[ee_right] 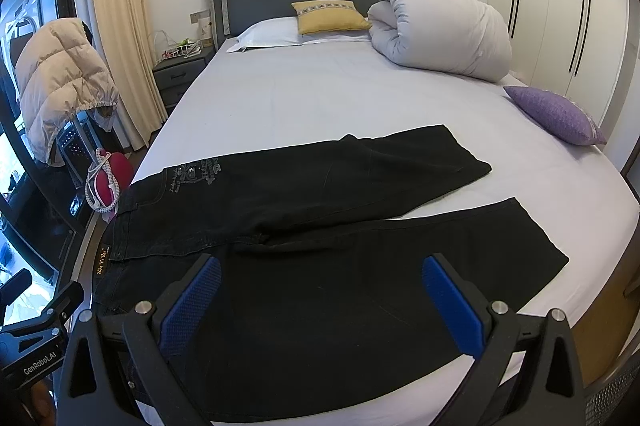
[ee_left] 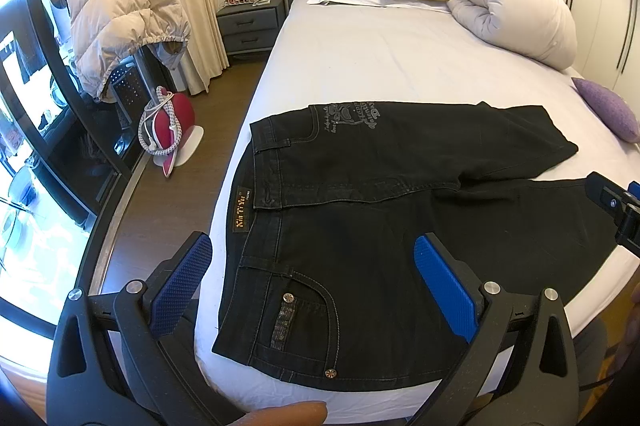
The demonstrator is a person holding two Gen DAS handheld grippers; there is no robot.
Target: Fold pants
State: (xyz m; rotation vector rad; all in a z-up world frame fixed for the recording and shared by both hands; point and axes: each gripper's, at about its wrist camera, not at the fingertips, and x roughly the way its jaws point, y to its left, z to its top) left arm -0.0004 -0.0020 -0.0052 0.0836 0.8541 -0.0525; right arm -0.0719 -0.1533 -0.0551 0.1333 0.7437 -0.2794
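A pair of black pants (ee_left: 360,210) lies spread flat across the foot end of a bed (ee_left: 380,58), waistband at the bed's left edge and both legs splayed apart toward the right edge, the far leg angling up the mattress. The left tongs (ee_left: 312,278) hang released, blue pads wide apart, above the near hip and pocket by the bed's front edge; the right tongs (ee_right: 322,302) are likewise released, poised over the near leg (ee_right: 440,258), grasping nothing. Whether either tip touches the cloth cannot be told from these fisheye views. No fold has yet been made, so the step in hand looks to be the first: bringing one leg over the other. Done well, that likely means pinching the near leg's outer seam at the waistband and at the hem together, lifting just enough to clear the sheet, and laying it square onto the far leg (ee_right: 400,162) so seams and hems line up without dragging the pants off the bed's front edge.
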